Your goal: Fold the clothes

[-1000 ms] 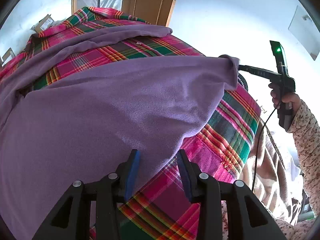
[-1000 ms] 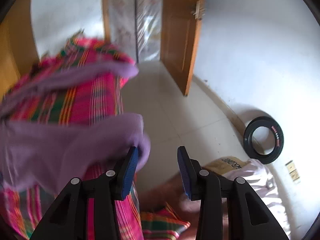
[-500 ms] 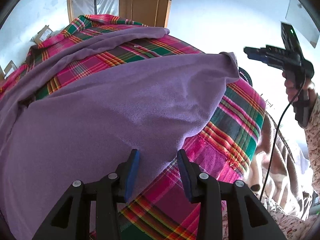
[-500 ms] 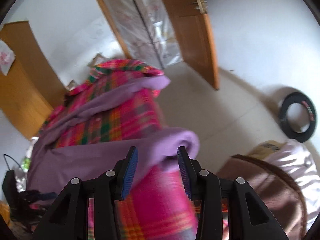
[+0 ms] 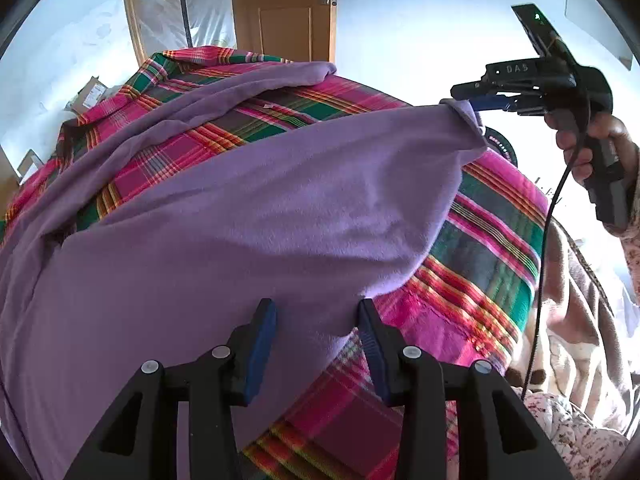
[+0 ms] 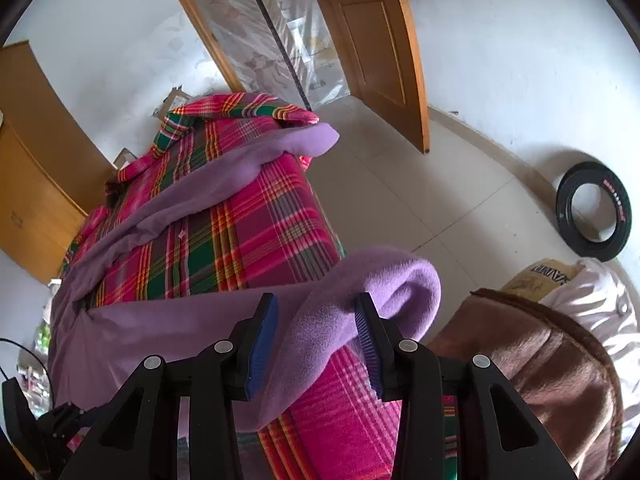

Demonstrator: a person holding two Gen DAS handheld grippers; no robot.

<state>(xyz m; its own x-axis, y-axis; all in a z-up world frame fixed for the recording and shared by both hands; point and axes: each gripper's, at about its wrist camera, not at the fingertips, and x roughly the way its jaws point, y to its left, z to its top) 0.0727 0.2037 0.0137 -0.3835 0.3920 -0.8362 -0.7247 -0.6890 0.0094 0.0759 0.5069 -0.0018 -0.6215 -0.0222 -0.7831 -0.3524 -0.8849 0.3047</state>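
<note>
Plaid bedspread (image 5: 492, 240) under purple fleece garment (image 5: 240, 216), filling frame centre. Left gripper (image 5: 316, 316) spread above its near edge; right gripper (image 6: 316, 312) spread, fleece corner between pads, upper right.

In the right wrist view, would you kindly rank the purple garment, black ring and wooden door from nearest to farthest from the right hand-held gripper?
1. Purple garment, between the right hand-held gripper's fingers.
2. Black ring, on the floor, right.
3. Wooden door, top, far side.

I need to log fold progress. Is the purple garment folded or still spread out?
Mostly spread: the purple garment lies open across the plaid blanket, one sleeve stretched out, one corner bunched between the right gripper's open jaws.
</note>
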